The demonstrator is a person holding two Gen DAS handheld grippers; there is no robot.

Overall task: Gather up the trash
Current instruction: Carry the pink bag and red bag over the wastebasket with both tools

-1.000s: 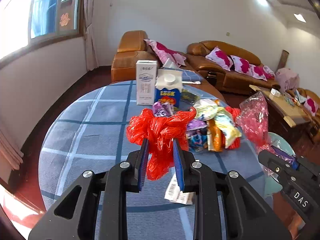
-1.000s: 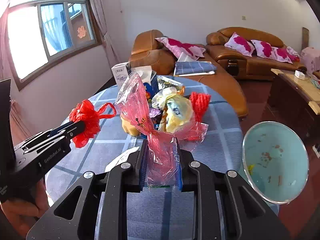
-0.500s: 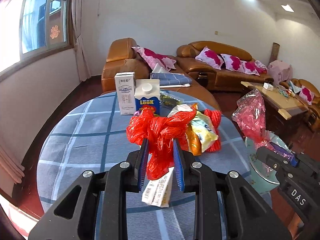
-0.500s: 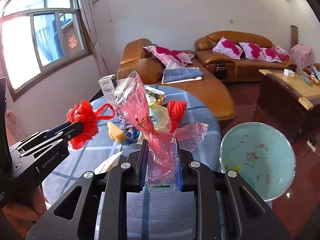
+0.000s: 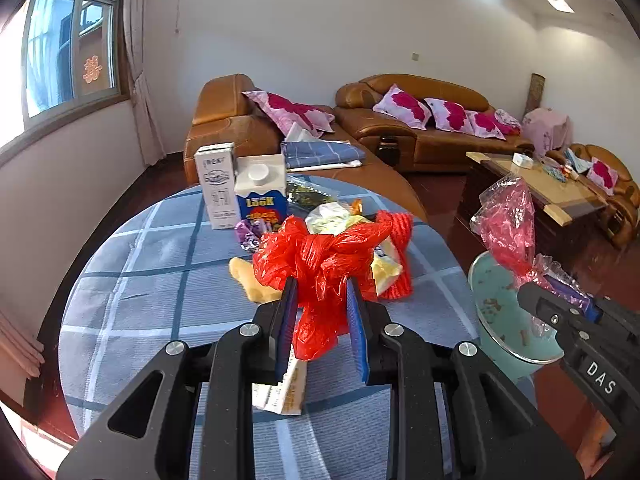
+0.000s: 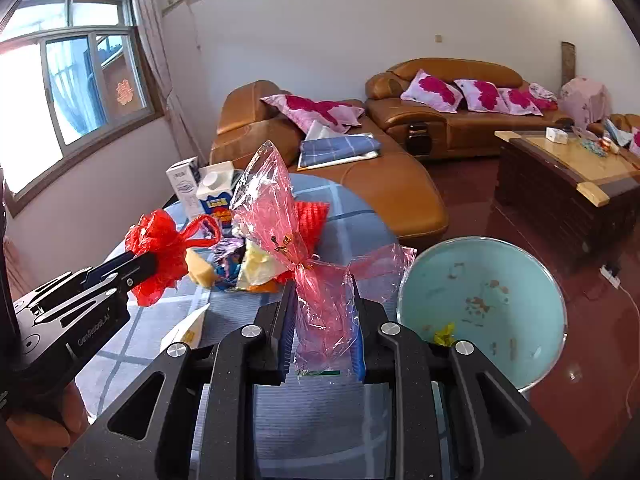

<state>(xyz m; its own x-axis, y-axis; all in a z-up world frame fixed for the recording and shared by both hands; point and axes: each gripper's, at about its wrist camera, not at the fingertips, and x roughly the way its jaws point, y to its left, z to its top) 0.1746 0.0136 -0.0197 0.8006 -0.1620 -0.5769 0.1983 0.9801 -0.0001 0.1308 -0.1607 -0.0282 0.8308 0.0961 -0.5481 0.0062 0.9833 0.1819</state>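
The left gripper (image 5: 320,312) was clamped on a crumpled red plastic bag (image 5: 320,264), its jaws nearly together with the film bunched between the pads, and the bag stood up ahead of the fingertips above the table (image 5: 152,280). The right gripper (image 6: 323,320) was likewise pinched on a clear pink plastic bag (image 6: 280,216), knotted at its middle, which rose from the jaws in a peak. Both bags appeared to be lifted clear of the cloth, probably so each hand could carry one piece of trash at once. Just to the right of the right gripper and lower sat the pale green bin (image 6: 480,304), open-mouthed, the likely drop point. Ahead of both grippers lay a heap of wrappers (image 5: 384,256) and two cartons (image 5: 240,188), not yet collected.
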